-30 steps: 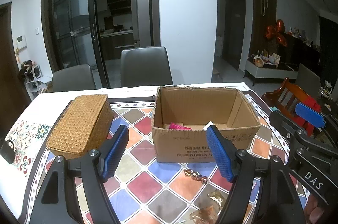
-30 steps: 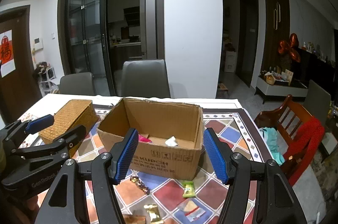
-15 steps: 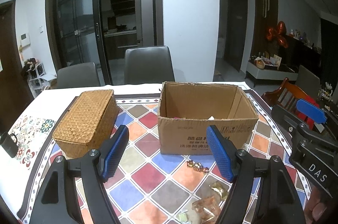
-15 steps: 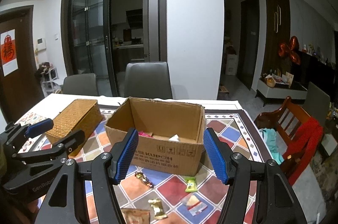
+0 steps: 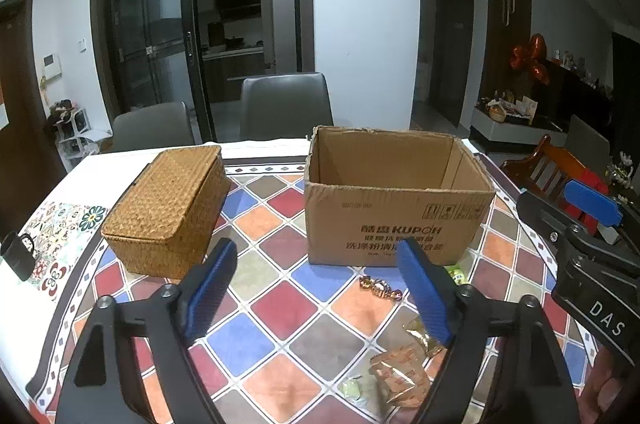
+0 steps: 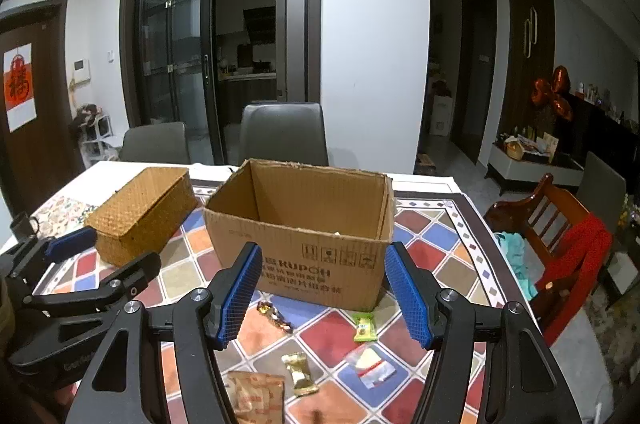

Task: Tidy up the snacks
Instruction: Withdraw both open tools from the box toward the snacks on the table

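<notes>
**Both claws empty above scattered snacks, cardboard box just beyond**

The left claw [image 5: 316,288] hangs over the bench with its blue pads spread wide; its jaws have just been opening, and nothing sits between them but the chequered cloth below. The right claw [image 6: 324,290] is parted about halfway and also holds nothing; its pads frame the near wall of the cardboard box without touching it.

Under and just ahead of the claws lie the loose snacks. A dark twisted-wrapper candy [image 6: 275,316] rests close to the box's front wall, with a small green packet [image 6: 365,328] to its right. Nearer the camera are a gold-wrapped sweet [image 6: 300,372], a clear sachet with a pale piece inside [image 6: 370,364] and an orange printed pouch [image 6: 256,398]. In the left wrist view the pouch [image 5: 400,376] sits beside a pale green sweet [image 5: 352,386].

The open cardboard box [image 5: 394,220] stands upright past the snacks; from this low angle its contents are hidden. To its left, apart from it, is a closed woven basket [image 5: 168,212]. A black mug [image 5: 16,256] stands at the bench's [image 5: 280,324] far left edge. Two grey chairs [image 5: 286,107] stand behind the bench.
</notes>
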Demonstrator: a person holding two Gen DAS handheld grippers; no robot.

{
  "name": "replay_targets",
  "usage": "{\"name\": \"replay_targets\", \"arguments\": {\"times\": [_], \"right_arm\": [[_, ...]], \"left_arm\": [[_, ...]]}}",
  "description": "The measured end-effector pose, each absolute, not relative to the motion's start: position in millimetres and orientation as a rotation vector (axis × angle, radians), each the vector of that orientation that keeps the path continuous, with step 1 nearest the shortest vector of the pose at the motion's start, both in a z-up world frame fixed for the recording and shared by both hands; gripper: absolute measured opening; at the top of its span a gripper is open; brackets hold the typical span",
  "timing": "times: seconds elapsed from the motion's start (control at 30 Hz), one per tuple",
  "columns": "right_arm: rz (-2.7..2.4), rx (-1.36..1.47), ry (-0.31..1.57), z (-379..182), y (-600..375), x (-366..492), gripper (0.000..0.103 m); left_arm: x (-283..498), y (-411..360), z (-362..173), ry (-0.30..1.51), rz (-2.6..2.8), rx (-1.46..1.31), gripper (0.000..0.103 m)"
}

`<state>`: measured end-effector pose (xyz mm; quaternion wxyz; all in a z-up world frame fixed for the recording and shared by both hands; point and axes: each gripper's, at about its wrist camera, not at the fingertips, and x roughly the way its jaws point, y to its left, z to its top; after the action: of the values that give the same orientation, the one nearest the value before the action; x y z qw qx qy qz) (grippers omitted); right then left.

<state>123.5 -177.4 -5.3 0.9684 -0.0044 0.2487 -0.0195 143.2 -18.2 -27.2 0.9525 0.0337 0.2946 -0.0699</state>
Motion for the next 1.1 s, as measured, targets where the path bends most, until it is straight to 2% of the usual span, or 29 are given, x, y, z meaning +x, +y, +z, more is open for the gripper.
{"name": "replay_targets", "arguments": {"times": [0.1, 0.2, 0.8, 1.1], "right_arm": [[-0.041, -0.013, 0.517, -12, -176, 123, 0.066], [-0.049, -0.017, 0.523, -17, -176, 122, 0.074], [-0.031, -0.042, 0.586, -52, -176, 119, 0.074], [-0.011, -0.056, 0.628, -75, -172, 120, 0.074]], "left_arm": [[143, -18, -31, 0.606, -0.137, 0.066, 0.086], [142, -16, -38, 0.617, -0.133, 0.063, 0.088], [130, -14, -76, 0.681, -0.136, 0.065, 0.088], [126, -16, -97, 0.714, -0.139, 0.081, 0.08]]}}
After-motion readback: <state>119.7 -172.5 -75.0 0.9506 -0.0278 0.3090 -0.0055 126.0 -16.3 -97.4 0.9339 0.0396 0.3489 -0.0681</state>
